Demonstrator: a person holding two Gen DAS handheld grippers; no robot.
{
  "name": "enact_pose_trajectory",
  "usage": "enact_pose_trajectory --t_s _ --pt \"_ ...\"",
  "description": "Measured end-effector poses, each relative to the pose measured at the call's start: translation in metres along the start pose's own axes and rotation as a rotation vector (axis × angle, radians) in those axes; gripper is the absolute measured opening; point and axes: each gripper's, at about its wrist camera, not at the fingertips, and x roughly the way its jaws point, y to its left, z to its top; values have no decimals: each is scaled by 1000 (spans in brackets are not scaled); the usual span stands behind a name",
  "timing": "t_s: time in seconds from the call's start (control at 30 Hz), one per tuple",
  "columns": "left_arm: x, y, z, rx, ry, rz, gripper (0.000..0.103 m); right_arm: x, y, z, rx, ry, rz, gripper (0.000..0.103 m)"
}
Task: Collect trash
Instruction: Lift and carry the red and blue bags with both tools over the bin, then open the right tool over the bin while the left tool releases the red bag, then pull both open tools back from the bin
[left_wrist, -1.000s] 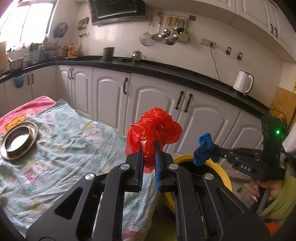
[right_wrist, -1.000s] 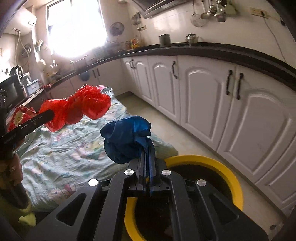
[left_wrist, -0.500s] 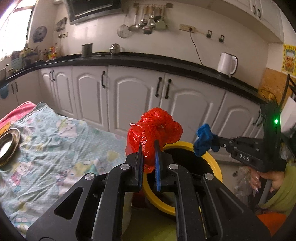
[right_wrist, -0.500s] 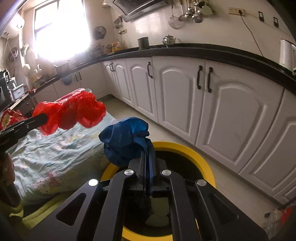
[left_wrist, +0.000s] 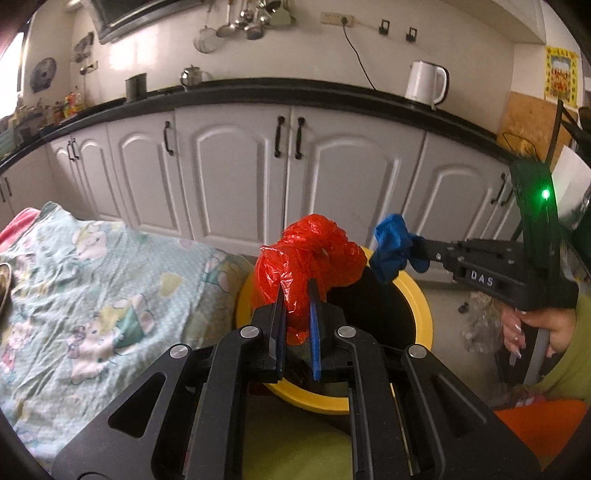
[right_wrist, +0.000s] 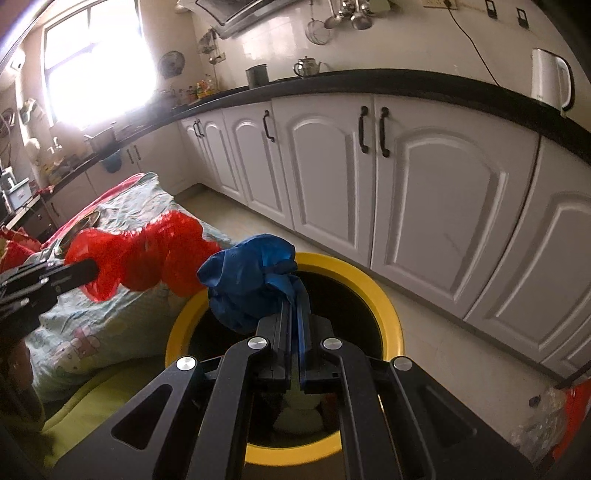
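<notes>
You've got the left hand-held gripper (left_wrist: 295, 295) clamped on the red bag (left_wrist: 308, 254) and the right hand-held gripper (right_wrist: 293, 306) on the blue bag (right_wrist: 251, 284), both over the yellow bin (right_wrist: 388, 314), so only dropping's left.

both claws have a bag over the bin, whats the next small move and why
Probably open both claws to drop the bags. The left claw is shut on the red bag and the right claw on the blue bag; both bags hang above the yellow-rimmed bin, so they should fall inside.
</notes>
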Motion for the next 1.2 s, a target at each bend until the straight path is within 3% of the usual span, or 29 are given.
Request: enact_pose_trajectory --t_s 0.6,0.67,0.7,0.8,0.9,1.07,1.13,1.2 --pt "45 -4 -15 -12 123 -28 7 28 -4 -9 43 65 16 3" --pt "46 -4 -15 -12 121 -27 16 28 -5 -9 48 66 18 3" --pt "46 -4 -15 -14 120 -26 26 28 -6 -9 50 67 18 4" --pt "45 -3 -14 -19 115 -22 33 29 -9 -9 64 73 20 22" --pt "42 0 -14 -35 111 -16 48 27 -10 -9 71 69 19 25" --pt "33 14 -12 -84 101 -2 64 24 -9 -9 68 59 13 37" --pt "25 23 -9 -109 87 10 80 21 -6 -7 66 55 14 45" --pt "18 28 -7 -126 68 23 89 15 -2 -3 62 39 16 53"
